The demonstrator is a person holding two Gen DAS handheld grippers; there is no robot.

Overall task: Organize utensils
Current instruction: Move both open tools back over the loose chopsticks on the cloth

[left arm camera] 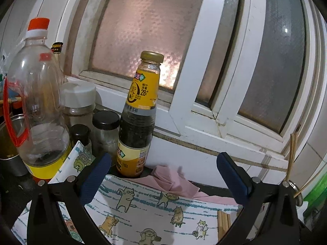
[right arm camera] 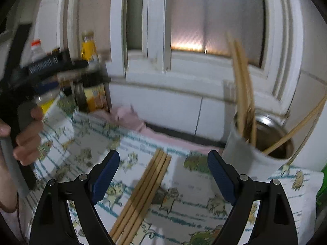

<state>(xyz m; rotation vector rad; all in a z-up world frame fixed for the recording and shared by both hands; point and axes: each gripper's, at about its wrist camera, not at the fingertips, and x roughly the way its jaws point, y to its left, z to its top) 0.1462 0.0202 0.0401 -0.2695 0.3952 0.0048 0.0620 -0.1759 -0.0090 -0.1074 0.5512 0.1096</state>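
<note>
Several wooden chopsticks (right arm camera: 143,192) lie side by side on a cat-print cloth (right arm camera: 184,200), between the open jaws of my right gripper (right arm camera: 163,163), which is empty above them. A white metal-lined cup (right arm camera: 245,155) at the right holds several more chopsticks (right arm camera: 243,94). My left gripper (left arm camera: 163,163) is open and empty over the cloth (left arm camera: 147,210), facing an oyster sauce bottle (left arm camera: 139,118). Chopstick ends (left arm camera: 223,222) show at its lower right. The left gripper also shows in the right wrist view (right arm camera: 67,71), held by a hand, blurred.
A clear plastic bottle with an orange cap (left arm camera: 34,94), small spice jars (left arm camera: 104,130) and a metal pot (left arm camera: 8,140) stand at the left. A pink rag (left arm camera: 175,179) lies by the wall. A frosted window (left arm camera: 155,26) and white sill run behind. A green object (left arm camera: 316,189) is at the far right.
</note>
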